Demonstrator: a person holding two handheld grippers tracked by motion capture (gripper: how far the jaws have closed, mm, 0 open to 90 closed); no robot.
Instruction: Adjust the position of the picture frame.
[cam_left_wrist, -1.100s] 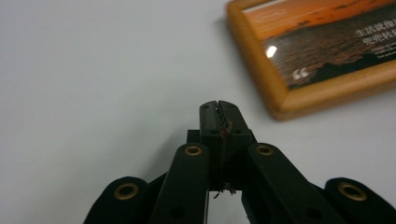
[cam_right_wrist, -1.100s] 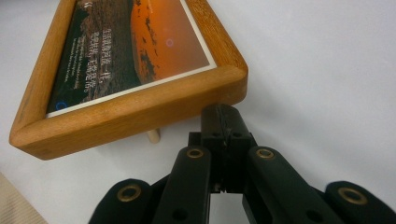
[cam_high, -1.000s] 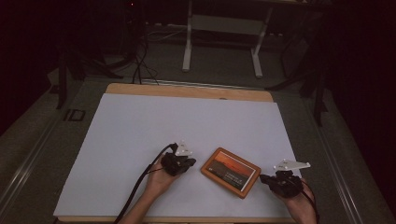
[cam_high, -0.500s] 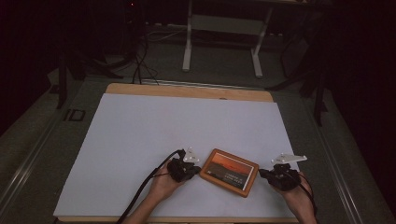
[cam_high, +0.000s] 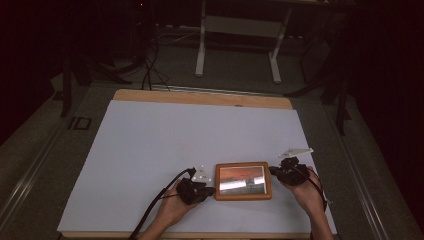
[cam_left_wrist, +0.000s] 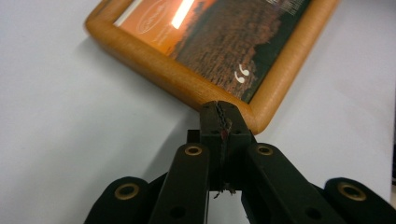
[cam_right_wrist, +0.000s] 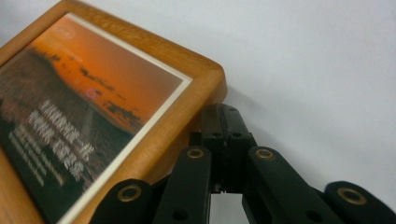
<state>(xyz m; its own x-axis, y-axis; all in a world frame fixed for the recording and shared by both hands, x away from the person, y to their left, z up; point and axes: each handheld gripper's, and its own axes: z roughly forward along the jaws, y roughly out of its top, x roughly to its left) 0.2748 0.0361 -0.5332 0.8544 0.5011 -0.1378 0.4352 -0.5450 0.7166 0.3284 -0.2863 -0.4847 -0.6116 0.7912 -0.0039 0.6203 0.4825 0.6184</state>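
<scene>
Tongs: left gripper (cam_left_wrist: 219, 109) jaws closed, empty, tips touching frame's near corner | right gripper (cam_right_wrist: 223, 114) jaws closed, empty, against frame's edge | picture frame (cam_high: 243, 181) flat between both on white table (cam_high: 160, 140), near front edge.

A wooden desk (cam_high: 150, 95) carries a white sheet (cam_high: 165, 150) over most of it; a wooden picture frame (cam_high: 243, 181) lies near the front edge.

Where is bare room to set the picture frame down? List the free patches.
The white mat is bare from the picture frame back to the wooden table edge, and left of the left gripper. Crowded: the near strip, with both shut grippers flanking the frame, right gripper beside it.
</scene>
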